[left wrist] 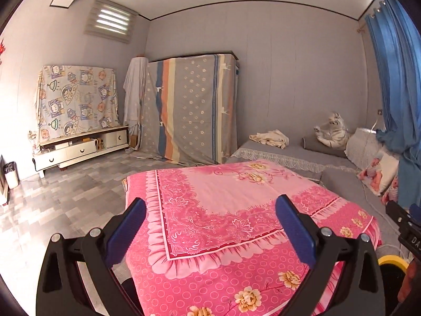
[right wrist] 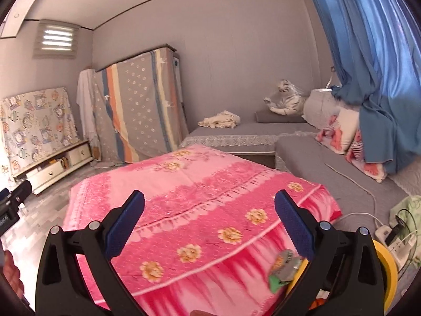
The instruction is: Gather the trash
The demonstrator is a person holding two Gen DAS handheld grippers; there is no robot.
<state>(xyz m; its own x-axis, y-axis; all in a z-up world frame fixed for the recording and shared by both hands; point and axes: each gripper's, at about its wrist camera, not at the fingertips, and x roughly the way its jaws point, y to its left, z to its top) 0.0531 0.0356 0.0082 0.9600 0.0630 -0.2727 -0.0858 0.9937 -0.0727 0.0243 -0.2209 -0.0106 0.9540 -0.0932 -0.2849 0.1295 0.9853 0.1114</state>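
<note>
Left wrist view: my left gripper (left wrist: 210, 220) is spread wide, blue pads far apart, nothing between them. It hangs over the near part of a pink flowered blanket (left wrist: 236, 197) covering a low table-like shape. Far left, a white TV cabinet (left wrist: 79, 151) under a cartoon-print sheet (left wrist: 76, 100); beside it a striped sheet (left wrist: 189, 105) draped over something tall. Far right, a gray sofa (left wrist: 289, 152) with a plush tiger (left wrist: 332, 131), and a blue curtain (left wrist: 394, 79). At the near right edge, part of a yellow bin (left wrist: 393, 262) shows just below my other gripper.

Right wrist view: my right gripper (right wrist: 209, 221) is also wide open and holds nothing. Just below its right finger, a crumpled wrapper (right wrist: 282, 271), gray and green, blurred, sits at the rim of the yellow bin (right wrist: 386, 266); I cannot tell if it touches the rim. A white power strip (right wrist: 389, 234) lies on the sofa (right wrist: 329, 173) to the right of the bin.
</note>
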